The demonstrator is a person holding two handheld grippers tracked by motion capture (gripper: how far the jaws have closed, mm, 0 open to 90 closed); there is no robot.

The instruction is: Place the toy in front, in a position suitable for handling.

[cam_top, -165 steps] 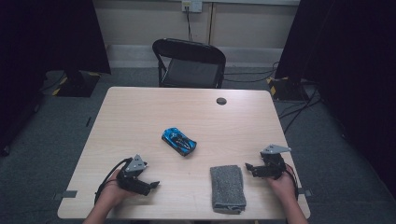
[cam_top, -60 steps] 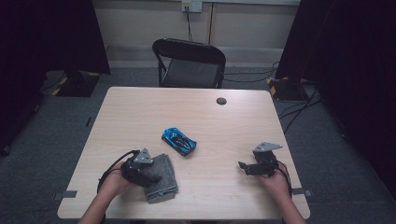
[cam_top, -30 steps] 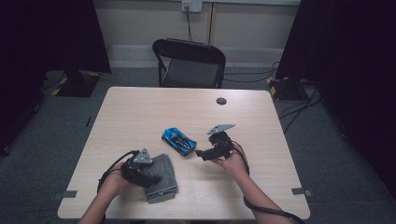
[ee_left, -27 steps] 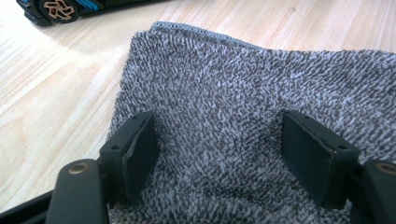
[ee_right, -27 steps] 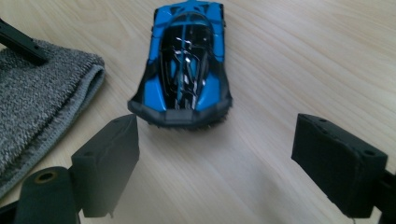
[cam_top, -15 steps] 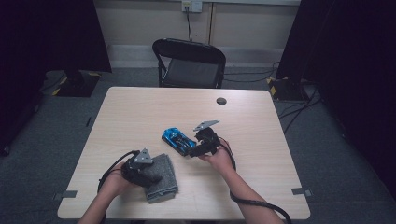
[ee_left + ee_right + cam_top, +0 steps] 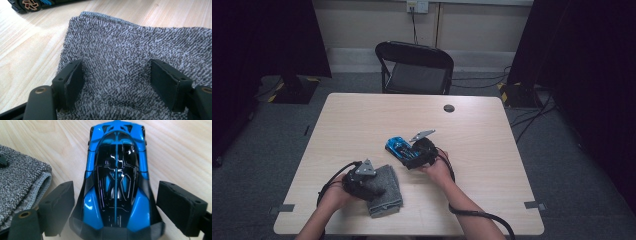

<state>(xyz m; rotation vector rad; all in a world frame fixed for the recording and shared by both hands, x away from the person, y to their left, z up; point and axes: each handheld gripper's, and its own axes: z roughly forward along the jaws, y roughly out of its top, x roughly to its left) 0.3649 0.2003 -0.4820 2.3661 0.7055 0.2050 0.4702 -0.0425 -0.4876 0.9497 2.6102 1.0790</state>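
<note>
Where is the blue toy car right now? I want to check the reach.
In the high view the blue toy car sits near the table's middle, between the right hand-held gripper's open jaws, just beyond the grey cloth.

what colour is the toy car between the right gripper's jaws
Bright blue with a glossy black top, clearest in the right gripper view: toy car.

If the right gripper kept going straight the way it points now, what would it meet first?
The blue toy car. The right gripper has open jaws on either side of the car's near end, with small gaps at each side, so going straight on would slide them further along its flanks. Depth is hard to judge.
</note>
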